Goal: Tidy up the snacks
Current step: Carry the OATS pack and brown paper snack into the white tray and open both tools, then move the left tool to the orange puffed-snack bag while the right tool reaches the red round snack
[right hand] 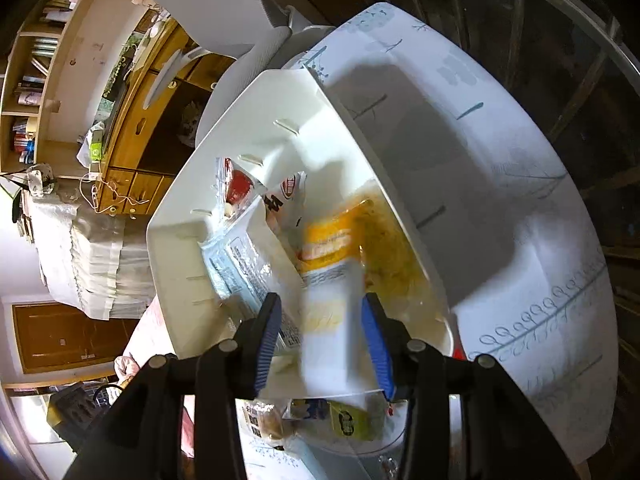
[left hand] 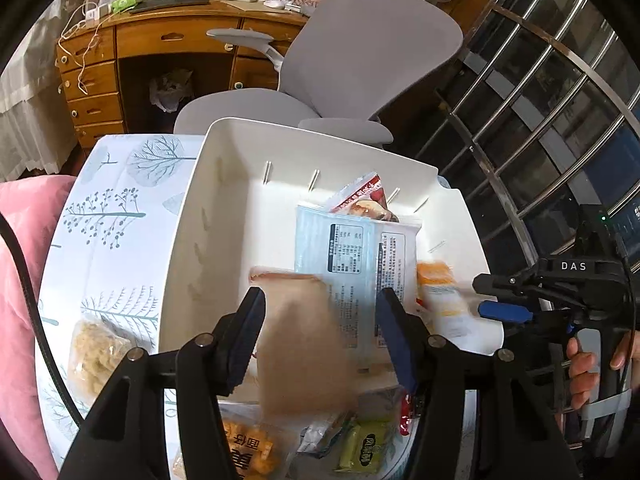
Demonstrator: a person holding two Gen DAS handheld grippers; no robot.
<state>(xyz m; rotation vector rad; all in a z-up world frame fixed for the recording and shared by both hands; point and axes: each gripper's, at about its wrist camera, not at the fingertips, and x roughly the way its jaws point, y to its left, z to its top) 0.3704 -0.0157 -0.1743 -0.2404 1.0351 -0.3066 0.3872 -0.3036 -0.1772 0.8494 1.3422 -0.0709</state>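
A white bin [left hand: 224, 216] stands on the table with the tree-print cloth [left hand: 116, 208]. In it lie a pale blue packet [left hand: 352, 252] and a red-and-white packet [left hand: 364, 196]. My left gripper [left hand: 320, 320] is open over the bin's near edge, and a blurred brown packet [left hand: 300, 344] is between its fingers, apparently loose. My right gripper [right hand: 320, 336] is open over the bin [right hand: 180, 280], and a blurred orange-and-white packet [right hand: 332, 280] lies between its fingers. The right gripper also shows in the left wrist view [left hand: 500, 300].
Loose snacks lie on the cloth near me: a beige noodle pack [left hand: 96, 352], an orange pack [left hand: 248, 452], a green pack [left hand: 364, 448]. A grey office chair [left hand: 352, 72] and a wooden desk [left hand: 160, 44] stand behind the table. A metal railing [left hand: 560, 128] is to the right.
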